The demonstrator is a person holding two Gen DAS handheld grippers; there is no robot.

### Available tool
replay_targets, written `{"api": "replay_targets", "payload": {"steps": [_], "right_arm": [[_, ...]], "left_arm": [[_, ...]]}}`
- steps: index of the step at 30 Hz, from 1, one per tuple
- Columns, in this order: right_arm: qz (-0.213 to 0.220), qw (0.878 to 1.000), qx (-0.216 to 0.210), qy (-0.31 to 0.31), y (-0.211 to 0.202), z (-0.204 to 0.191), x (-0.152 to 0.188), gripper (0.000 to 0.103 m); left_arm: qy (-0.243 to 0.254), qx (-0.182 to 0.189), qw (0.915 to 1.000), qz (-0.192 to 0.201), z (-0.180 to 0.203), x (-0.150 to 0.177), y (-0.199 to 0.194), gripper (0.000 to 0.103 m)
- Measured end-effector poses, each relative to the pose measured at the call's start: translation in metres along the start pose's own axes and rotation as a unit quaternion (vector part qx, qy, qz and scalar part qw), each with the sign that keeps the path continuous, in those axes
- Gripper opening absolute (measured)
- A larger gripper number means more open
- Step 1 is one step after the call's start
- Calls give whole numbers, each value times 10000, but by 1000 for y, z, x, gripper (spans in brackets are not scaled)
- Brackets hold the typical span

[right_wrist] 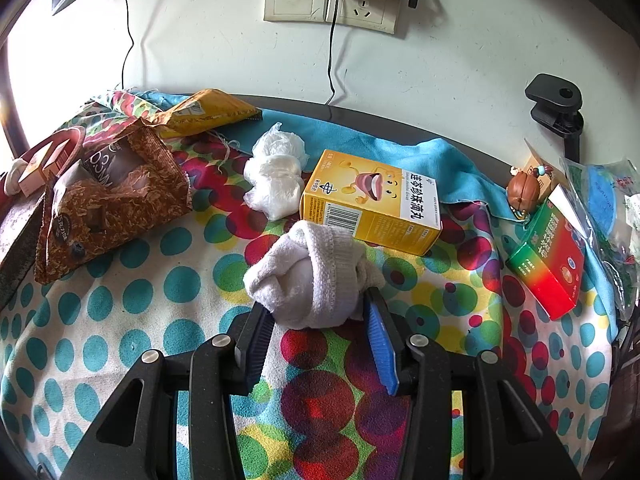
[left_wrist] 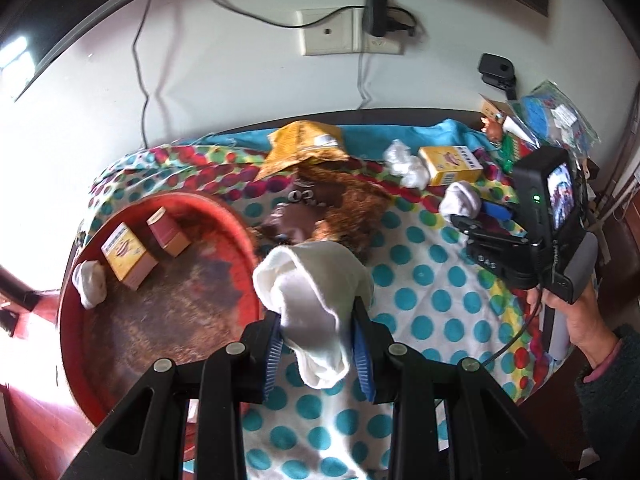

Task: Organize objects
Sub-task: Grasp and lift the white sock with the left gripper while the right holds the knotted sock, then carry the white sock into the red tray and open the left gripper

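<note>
Nearest, the left gripper (left_wrist: 318,344) has its jaws clamped on one white sock (left_wrist: 316,292), held above the dotted cloth (left_wrist: 420,292) beside the red basin (left_wrist: 240,240). That basin holds two small boxes (left_wrist: 128,256) and one balled sock (left_wrist: 90,282). The right gripper (right_wrist: 316,320) has its jaws squeezing a rolled sock (right_wrist: 308,276) resting on the desk cloth. Just beyond lie one yellow box (right_wrist: 372,204), one plastic bundle (right_wrist: 276,176), two snack bags (right_wrist: 116,196), and one red-green box (right_wrist: 548,260).

White wall (right_wrist: 460,60); wall sockets (right_wrist: 332,0); polka-dot tablecloth (right_wrist: 120,312)
</note>
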State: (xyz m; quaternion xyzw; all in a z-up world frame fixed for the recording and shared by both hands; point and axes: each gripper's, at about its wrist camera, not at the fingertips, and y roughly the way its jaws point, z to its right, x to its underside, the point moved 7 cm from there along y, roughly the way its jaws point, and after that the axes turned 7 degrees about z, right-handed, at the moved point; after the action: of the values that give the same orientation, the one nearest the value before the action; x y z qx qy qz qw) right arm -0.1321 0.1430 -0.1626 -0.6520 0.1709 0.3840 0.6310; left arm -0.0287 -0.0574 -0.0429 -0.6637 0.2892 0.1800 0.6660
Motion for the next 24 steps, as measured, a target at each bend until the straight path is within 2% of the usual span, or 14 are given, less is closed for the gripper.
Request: {"api": "replay_targets", "payload": {"steps": [13,17,24], "right_arm": [[0,10000,23,-31,-1,0,1,42],[2,10000,44,-55,-1,1,0,43],[2,10000,58,-71,-1,2,0,43]], "left_arm": [[-502,-503,9975,-55,-78,18,-4,32],[-728,-727,9947,-27,-110,23,-4,32],[-1210,-1090,9864,-212,-169,39,7,32]]}}
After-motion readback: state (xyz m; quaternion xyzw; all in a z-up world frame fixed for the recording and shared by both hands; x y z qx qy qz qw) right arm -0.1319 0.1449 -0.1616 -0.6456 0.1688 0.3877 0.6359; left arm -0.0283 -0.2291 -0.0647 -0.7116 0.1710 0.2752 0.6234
